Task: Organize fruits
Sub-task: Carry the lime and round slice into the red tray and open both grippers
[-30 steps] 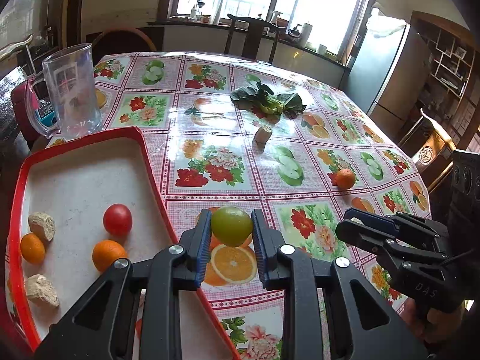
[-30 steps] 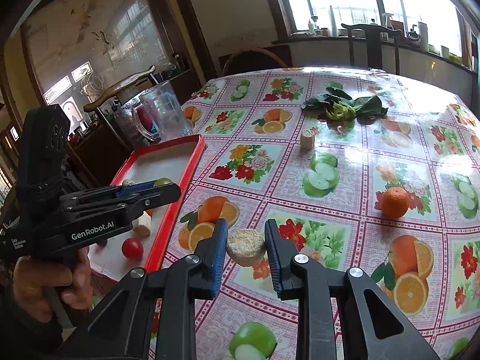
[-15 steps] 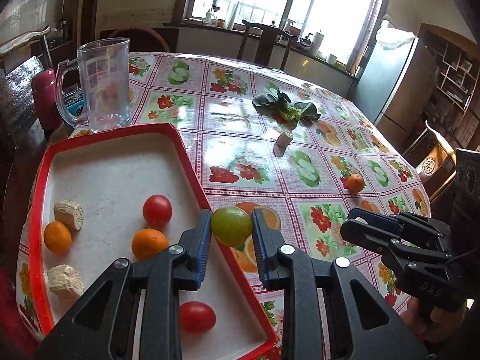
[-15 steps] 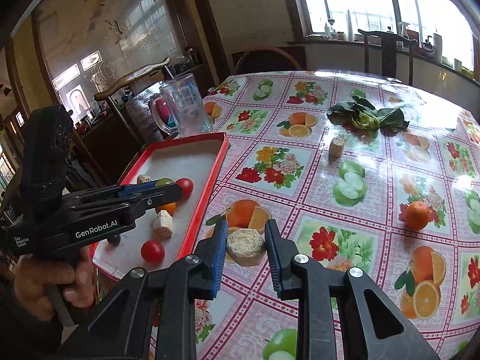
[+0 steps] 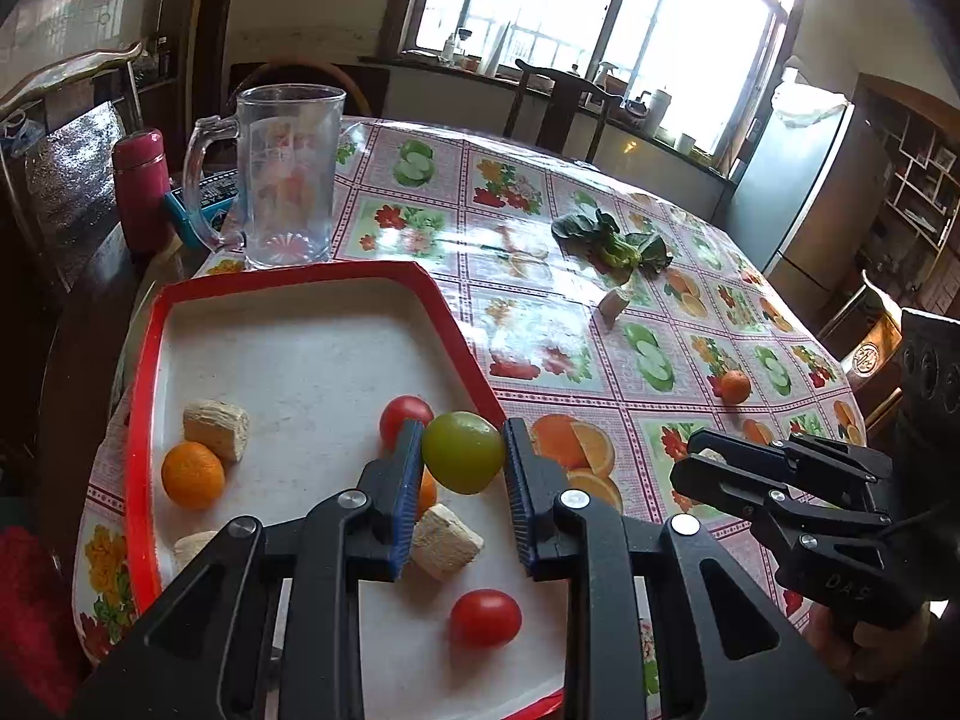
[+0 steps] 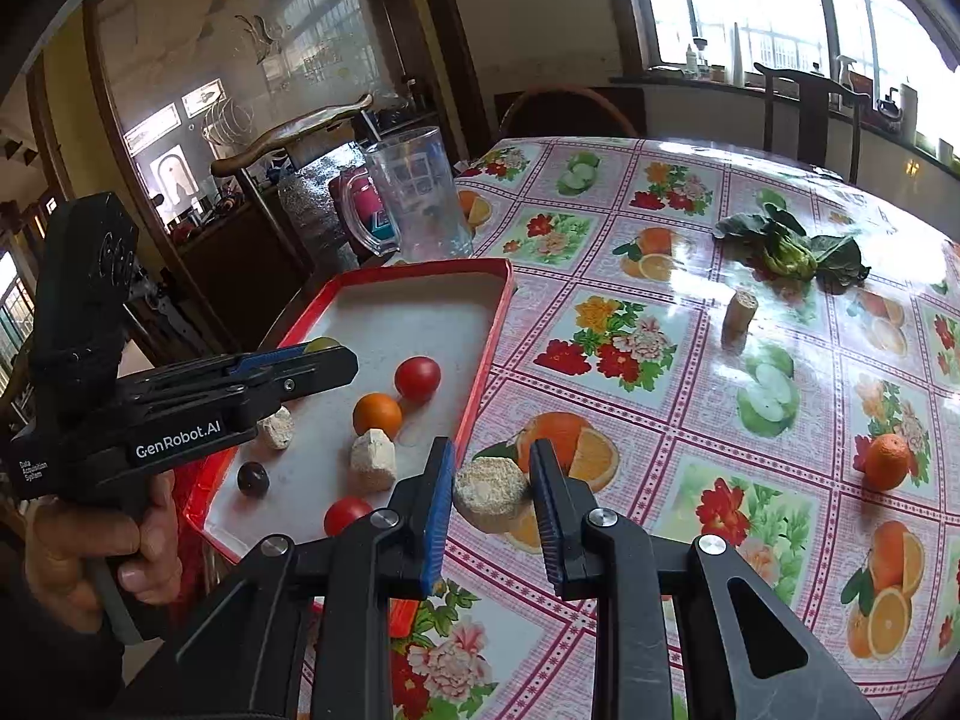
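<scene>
At the lower centre of the left wrist view, the left claw (image 5: pixel 462 462) is clenched on a green fruit (image 5: pixel 462 451), held over the red-rimmed tray (image 5: pixel 144 372) near its right edge. The right claw (image 6: pixel 492 495), low in its own frame, grips a beige round chunk (image 6: pixel 491 493) above the bench (image 6: pixel 690 324), just right of the tray, where tomatoes (image 6: pixel 417 378) and an orange (image 6: pixel 377 414) lie

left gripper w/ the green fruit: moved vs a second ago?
Yes. The left gripper, shut on the green fruit, has moved from above the tablecloth, across the rim, to over the red tray.
</scene>
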`<state>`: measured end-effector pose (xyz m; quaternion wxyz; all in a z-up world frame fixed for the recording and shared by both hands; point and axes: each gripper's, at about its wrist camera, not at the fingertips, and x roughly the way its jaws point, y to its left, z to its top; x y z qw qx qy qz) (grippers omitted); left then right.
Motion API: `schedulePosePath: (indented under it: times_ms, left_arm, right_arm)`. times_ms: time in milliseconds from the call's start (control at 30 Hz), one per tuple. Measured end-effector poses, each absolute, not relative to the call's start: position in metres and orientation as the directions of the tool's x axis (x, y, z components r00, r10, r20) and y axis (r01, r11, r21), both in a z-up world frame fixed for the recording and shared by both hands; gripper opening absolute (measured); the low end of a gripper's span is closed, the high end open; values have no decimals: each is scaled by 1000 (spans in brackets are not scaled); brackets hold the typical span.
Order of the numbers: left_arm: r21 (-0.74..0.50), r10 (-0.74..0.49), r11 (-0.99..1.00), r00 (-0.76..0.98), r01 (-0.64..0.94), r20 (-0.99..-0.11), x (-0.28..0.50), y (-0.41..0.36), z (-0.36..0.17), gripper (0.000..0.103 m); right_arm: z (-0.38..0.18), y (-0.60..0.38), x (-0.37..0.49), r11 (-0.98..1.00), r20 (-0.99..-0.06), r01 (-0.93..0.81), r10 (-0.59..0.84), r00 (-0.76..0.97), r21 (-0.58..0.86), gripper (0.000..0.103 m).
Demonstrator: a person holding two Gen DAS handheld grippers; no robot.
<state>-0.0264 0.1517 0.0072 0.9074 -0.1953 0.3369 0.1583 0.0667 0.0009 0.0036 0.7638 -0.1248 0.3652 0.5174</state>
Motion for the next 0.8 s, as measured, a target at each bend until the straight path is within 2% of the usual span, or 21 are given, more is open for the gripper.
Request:
schedulePosePath:
  times_ms: [800]
  left_arm:
    - [-240,250,817,697,-524,-672,-58,223,4,24]
  right_arm:
    - [-2,91,67,371,-729,-913,671,136,171,26]
